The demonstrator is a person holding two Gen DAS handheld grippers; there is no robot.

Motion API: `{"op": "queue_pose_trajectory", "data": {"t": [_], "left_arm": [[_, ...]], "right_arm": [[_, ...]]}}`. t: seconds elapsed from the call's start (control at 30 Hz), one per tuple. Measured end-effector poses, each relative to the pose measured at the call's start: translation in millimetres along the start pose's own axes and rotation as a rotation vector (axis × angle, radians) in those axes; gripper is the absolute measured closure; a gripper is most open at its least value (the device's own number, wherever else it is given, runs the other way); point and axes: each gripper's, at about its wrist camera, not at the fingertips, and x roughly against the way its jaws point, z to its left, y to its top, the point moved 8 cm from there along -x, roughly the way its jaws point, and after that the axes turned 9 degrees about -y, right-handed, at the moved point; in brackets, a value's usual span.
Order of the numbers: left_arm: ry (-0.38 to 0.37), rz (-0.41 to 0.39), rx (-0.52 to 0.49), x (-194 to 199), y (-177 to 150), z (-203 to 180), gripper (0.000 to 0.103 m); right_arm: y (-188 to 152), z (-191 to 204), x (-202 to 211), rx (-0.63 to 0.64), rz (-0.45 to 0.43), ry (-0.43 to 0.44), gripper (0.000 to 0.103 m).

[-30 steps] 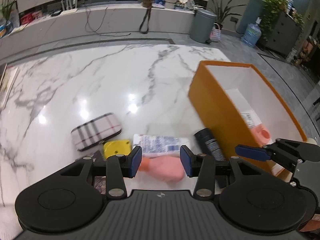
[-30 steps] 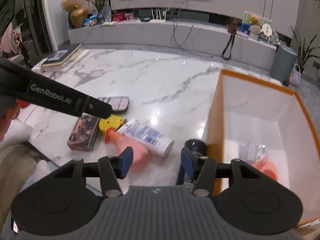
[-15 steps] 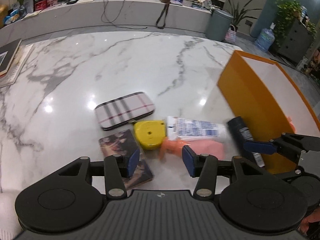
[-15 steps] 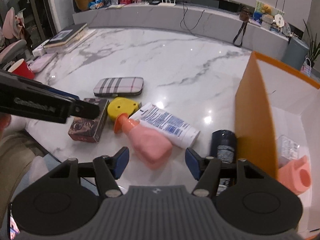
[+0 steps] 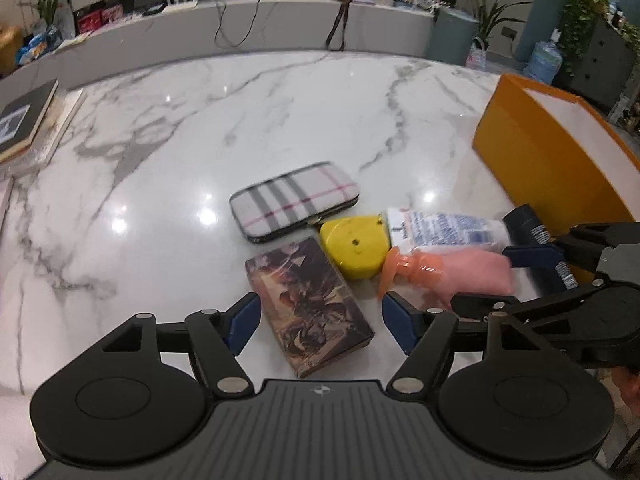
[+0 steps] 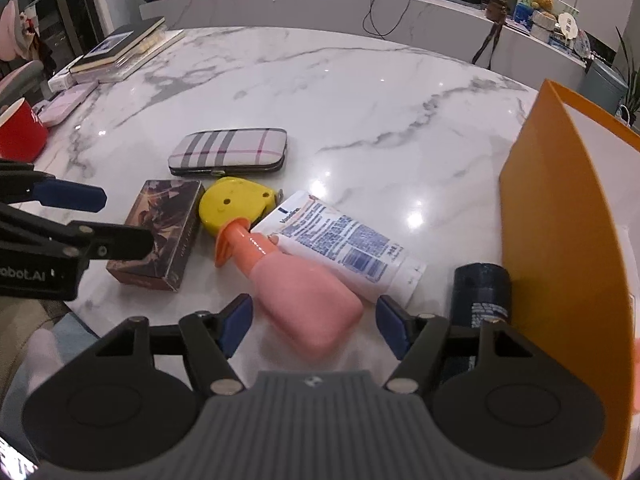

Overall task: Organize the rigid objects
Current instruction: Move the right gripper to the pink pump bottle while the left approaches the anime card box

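Observation:
On the marble table, a dark picture-printed box [image 5: 310, 304] lies between the blue pads of my left gripper [image 5: 318, 322], whose jaws are opening and do not touch it. A pink spray bottle [image 6: 304, 296] with an orange nozzle lies between the pads of my right gripper [image 6: 314, 326], also opening, untouched. Beside them lie a yellow tape measure [image 5: 356, 246] [image 6: 232, 206], a plaid case [image 5: 294, 200] [image 6: 230, 152], a white lotion tube [image 6: 340, 246] and a dark can [image 6: 482, 296]. The orange box [image 6: 560, 240] [image 5: 544, 164] stands to the right.
Stacked books [image 6: 120, 48] and a red cup [image 6: 18, 134] sit at the table's far left. A long counter [image 5: 280, 16] with clutter runs behind the table. The table's near edge lies just under both grippers.
Both grippers moved left and down, away from the orange box, and their jaws widened. The left one now straddles the dark box, and the right one straddles the pink bottle.

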Motion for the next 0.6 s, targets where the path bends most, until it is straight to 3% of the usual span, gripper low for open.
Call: {"op": "queue_pose_trajectory", "data": {"t": [0.13, 0.3, 0.5, 0.6], "left_arm": [[0.032, 0.041, 0.075, -14, -6, 13, 0.021], [-0.005, 0.046, 0.153, -22, -8, 18, 0.025], [-0.012, 0.047, 0.143, -23, -9, 11, 0.032], [-0.035, 0.094, 0.134, -20, -13, 6, 0.034]], "right_arm": [[4, 7, -4, 0.042, -0.012, 0.0, 0.036], [1, 9, -4, 0.062, -0.007, -0.019, 0.043], [-10, 9, 7, 0.02, 0.024, 0.019, 0.048], [-18, 10, 13, -0.004, 0.047, 0.044, 0.049]]}}
